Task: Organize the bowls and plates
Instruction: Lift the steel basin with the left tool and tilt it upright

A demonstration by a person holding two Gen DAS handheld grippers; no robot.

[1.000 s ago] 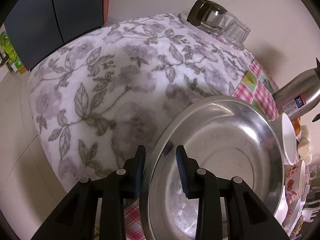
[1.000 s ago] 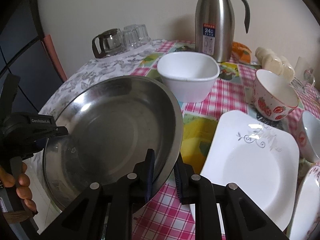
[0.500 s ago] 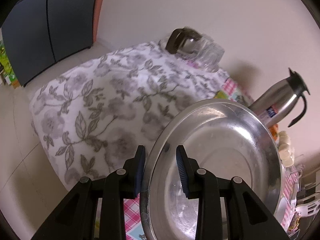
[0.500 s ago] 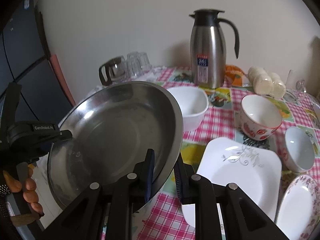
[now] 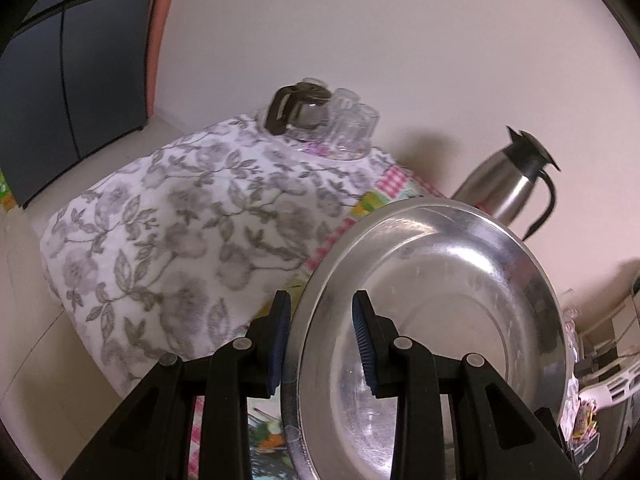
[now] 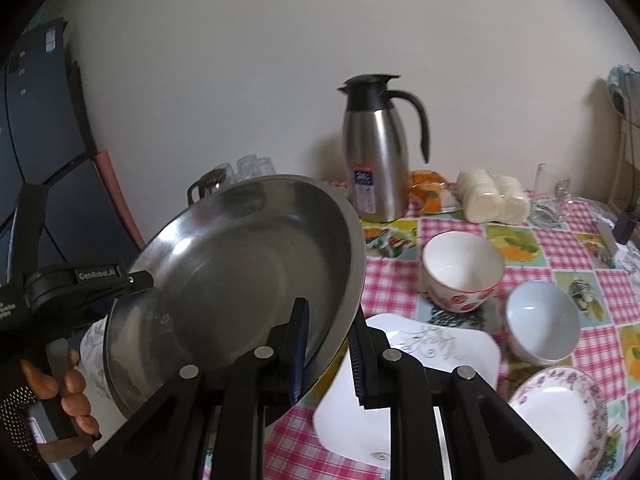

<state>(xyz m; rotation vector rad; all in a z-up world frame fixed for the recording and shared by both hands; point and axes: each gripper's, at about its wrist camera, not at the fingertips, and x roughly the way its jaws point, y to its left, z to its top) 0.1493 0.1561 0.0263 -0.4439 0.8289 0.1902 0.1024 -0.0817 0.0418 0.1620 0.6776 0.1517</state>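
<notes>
Left wrist view: left tongs nipped on the rim of the steel pan, which is tilted above the tabletop; jug behind the pan.
Right wrist view: right tongs narrowly clamped on the pan's opposite rim; bowls and plate right of the pan, on the tabletop.

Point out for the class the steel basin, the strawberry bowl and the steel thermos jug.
steel basin point(image 6: 240, 280), right wrist view, on its inner floor.
strawberry bowl point(image 6: 460, 268), right wrist view, on its white inside.
steel thermos jug point(image 6: 374, 152), right wrist view, on its body.
</notes>
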